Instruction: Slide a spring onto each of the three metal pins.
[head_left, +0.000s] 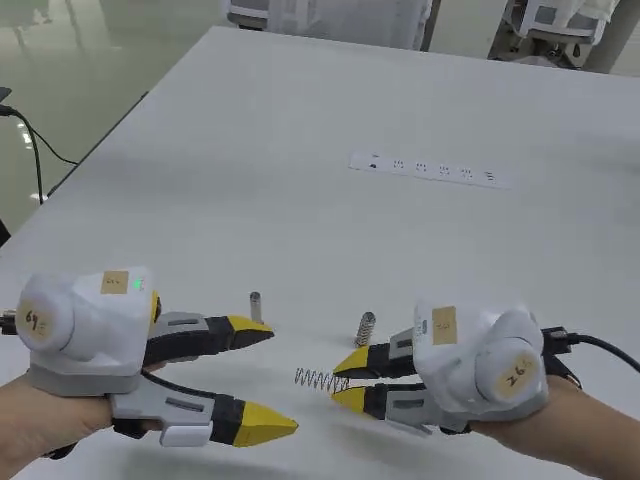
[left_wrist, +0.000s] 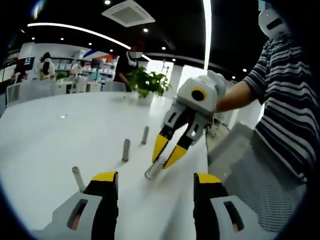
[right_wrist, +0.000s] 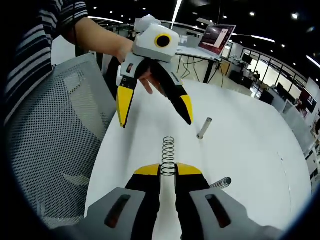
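The white table (head_left: 300, 180) takes up most of the head view. A white power strip (head_left: 430, 169) lies flat on it at the upper centre-right. The gripper views show an office with ceiling lights and a grey mesh chair (right_wrist: 55, 145) beside the table edge.

The left gripper (head_left: 282, 380) is at the lower left of the head view. Its yellow-tipped fingers are spread wide, with nothing between them.

The right gripper (head_left: 336, 384) is at the lower right. Its fingers are closed on one end of a loose coiled steel spring (head_left: 315, 379). The spring projects from the fingertips toward the left gripper and lies roughly level. Whether it touches the table cannot be determined.

A bare metal pin (head_left: 255, 305) stands upright at centre-left of the head view, just above the left gripper's upper finger. A second metal pin (head_left: 366, 327), already carrying a spring, stands just above the right gripper's fingers.

In the left gripper view a third metal pin (left_wrist: 145, 135) stands at centre frame, behind the second one. It is too small to tell whether it carries a spring.
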